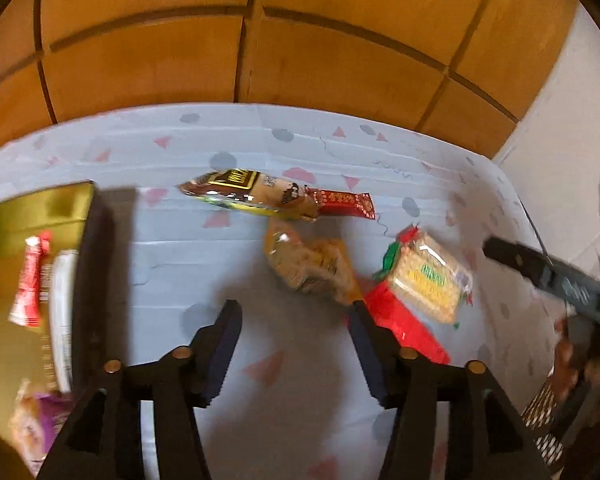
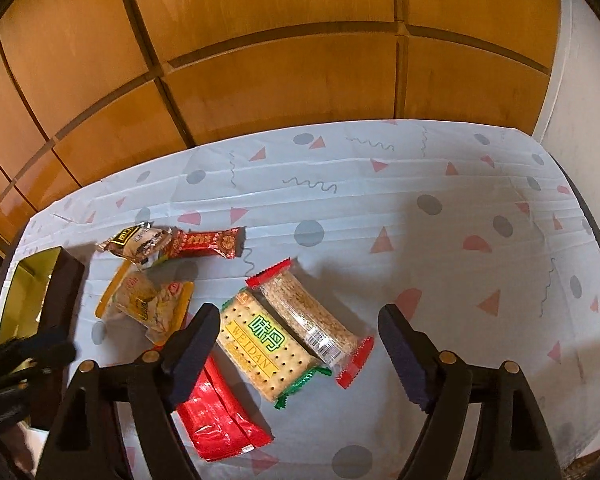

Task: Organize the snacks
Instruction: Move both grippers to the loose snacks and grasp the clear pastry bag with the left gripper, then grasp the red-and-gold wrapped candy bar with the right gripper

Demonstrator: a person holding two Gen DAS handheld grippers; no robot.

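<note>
My left gripper [image 1: 295,306] is open over bare tablecloth, nothing between its jaws. Ahead of it lie a clear cookie packet [image 1: 312,268], a brown-gold packet [image 1: 244,192] and a red bar [image 1: 344,202]. A gold box [image 1: 40,208] at the left holds a red packet [image 1: 30,280] and other snacks. My right gripper [image 2: 297,309] is open above a cracker pack [image 2: 260,344] and a sesame bar pack [image 2: 312,316], which lie side by side on the table between its fingers. Partly beneath the cracker pack and the left finger lies a red packet [image 2: 216,412].
A patterned cloth [image 2: 440,248] covers the table, and wooden panelling [image 2: 280,80] stands behind it. The right gripper's blurred finger [image 1: 540,272] shows at the right of the left wrist view. The gold box [image 2: 28,292] sits at the table's left end.
</note>
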